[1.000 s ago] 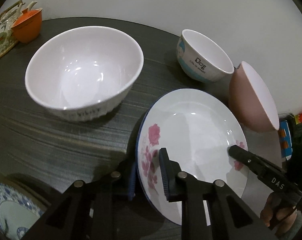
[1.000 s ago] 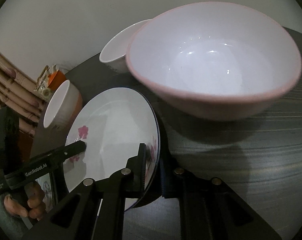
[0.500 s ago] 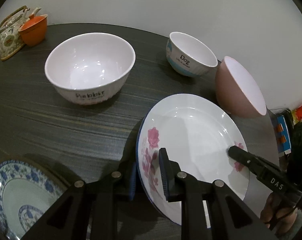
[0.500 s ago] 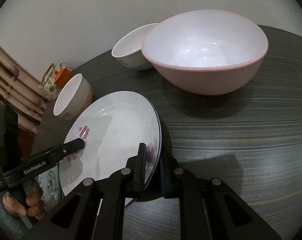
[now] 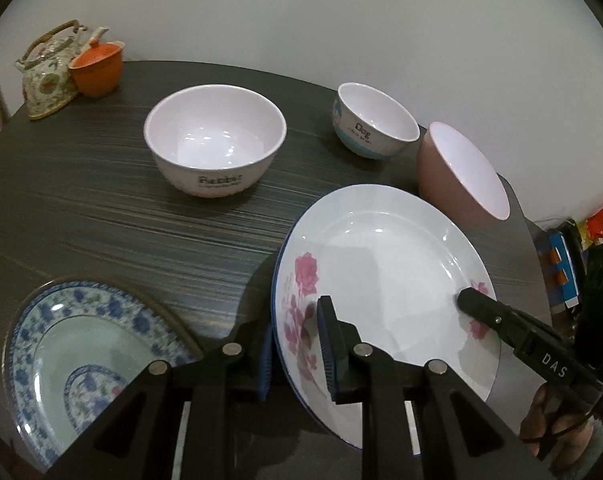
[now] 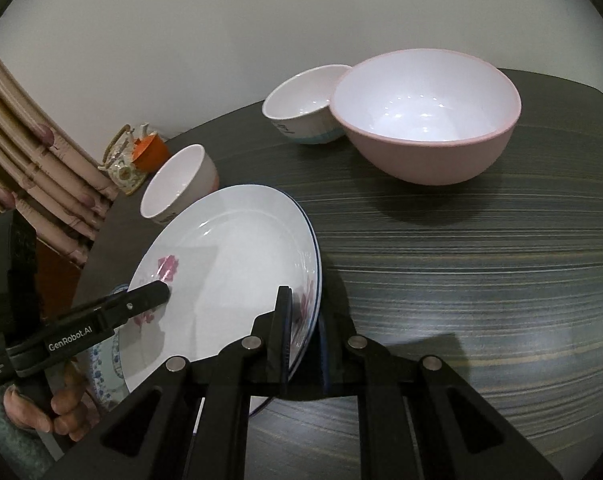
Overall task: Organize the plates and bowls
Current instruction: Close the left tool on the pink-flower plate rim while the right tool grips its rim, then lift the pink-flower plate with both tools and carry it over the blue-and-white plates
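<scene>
I hold one white plate with pink flowers between my two tools, lifted and tilted above the dark table. My left gripper is clamped on its rim at the plate's 7 o'clock in the left wrist view, one finger above the face and one below. My right gripper is clamped on the opposite rim, which in the right wrist view lies at the plate's 5 o'clock. Counting plates, I see two: the flowered one I carry and a blue-patterned plate lying flat on the table at 8 o'clock in the left view, just beside my left gripper. Counting bowls, I see three, all upright on the table and well apart from the held plate: a white bowl lettered "Rabbit" at 11 o'clock, a smaller white and blue bowl lettered "Dog" at 1 o'clock, and a large pink bowl just beside the "Dog" bowl; I cannot tell whether those two touch. At the far 10 o'clock edge of the table stand one floral teapot and one orange cup, touching each other. A pale curtain hangs at 9 o'clock in the right view.
</scene>
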`<state>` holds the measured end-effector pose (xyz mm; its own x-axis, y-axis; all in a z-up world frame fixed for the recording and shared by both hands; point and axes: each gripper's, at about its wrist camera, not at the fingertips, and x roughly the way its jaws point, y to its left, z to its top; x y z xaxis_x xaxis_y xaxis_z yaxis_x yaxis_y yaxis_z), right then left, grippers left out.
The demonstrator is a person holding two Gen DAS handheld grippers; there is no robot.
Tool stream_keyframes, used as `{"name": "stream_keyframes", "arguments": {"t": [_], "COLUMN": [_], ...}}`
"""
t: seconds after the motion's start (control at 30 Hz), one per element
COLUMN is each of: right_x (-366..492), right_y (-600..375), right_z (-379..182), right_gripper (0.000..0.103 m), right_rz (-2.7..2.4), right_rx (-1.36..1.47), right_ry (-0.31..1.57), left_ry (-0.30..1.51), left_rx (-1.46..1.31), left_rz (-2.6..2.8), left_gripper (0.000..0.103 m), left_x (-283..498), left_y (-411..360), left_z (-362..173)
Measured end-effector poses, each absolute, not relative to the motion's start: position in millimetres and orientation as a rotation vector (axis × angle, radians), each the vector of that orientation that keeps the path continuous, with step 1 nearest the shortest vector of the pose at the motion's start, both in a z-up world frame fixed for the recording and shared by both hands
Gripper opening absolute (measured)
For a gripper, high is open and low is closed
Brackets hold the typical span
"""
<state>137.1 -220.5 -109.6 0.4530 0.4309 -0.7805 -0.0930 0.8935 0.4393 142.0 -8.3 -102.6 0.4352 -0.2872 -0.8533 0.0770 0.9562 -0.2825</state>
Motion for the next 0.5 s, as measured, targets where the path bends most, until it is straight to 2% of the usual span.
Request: {"name": "stream_keyframes", "arguments": {"t": [0.5], "right_x": [105], "right_y": [-186], "right_z": [-73], "right_gripper": [0.012], "right_rz": [0.399], "right_rx": [0.309], "right_ry": [0.998], "left_ry": [1.045], "left_rx": [-0.250], "left_rz": [-0.187], "left_gripper": [0.020], "left_x": [116], "left_y": [20], "left_z": [-76]}}
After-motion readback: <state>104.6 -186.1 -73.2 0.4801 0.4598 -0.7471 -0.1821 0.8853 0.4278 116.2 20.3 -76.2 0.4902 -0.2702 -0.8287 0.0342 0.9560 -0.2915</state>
